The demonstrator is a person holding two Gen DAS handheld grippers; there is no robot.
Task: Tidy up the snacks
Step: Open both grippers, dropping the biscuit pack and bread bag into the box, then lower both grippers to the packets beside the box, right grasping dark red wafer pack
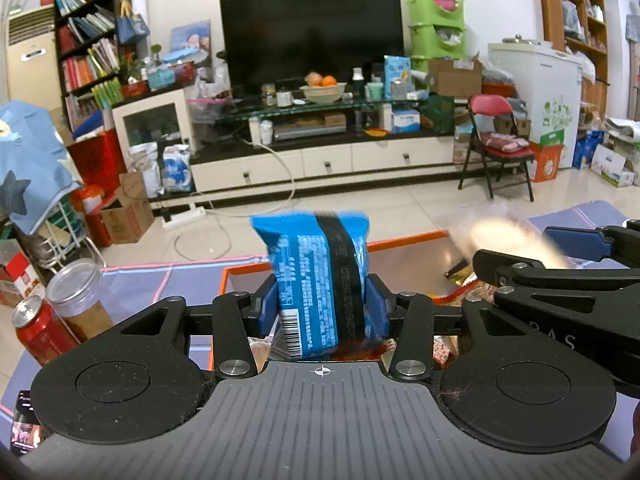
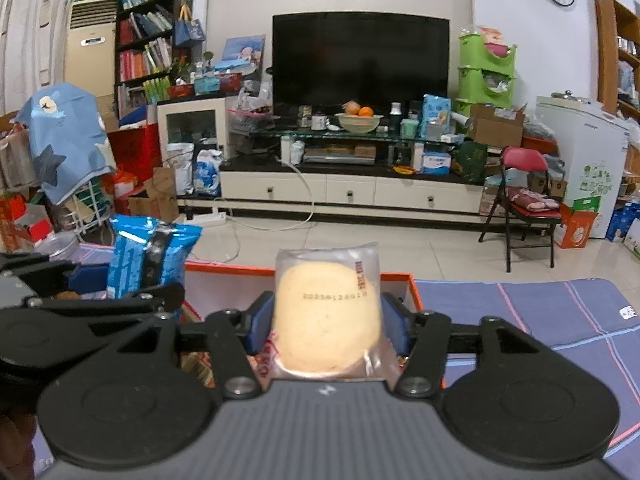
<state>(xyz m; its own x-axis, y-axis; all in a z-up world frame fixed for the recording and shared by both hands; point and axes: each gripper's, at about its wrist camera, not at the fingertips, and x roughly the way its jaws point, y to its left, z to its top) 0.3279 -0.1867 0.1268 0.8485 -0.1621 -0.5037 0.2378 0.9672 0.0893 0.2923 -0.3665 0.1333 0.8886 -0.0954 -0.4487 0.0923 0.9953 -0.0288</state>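
My left gripper (image 1: 322,308) holds a blue snack packet (image 1: 312,280) upright between its blue pads, over an orange-rimmed box (image 1: 240,270) of mixed snacks. In the right wrist view the same packet (image 2: 152,252) stands at the left. My right gripper (image 2: 327,320) grips a pale round bun in a clear wrapper (image 2: 326,316), above the box's far rim (image 2: 224,268). Seen from the left wrist, the right gripper (image 1: 532,248) reaches in from the right, and the bun (image 1: 512,240) between its fingers is blurred.
The box sits on a blue-purple checked cloth (image 2: 540,312). Left of it stand a red can (image 1: 40,332) and a clear-lidded jar (image 1: 80,292), with a phone (image 1: 24,428) near the left edge. Beyond lie tiled floor, a TV unit and a red folding chair (image 2: 524,200).
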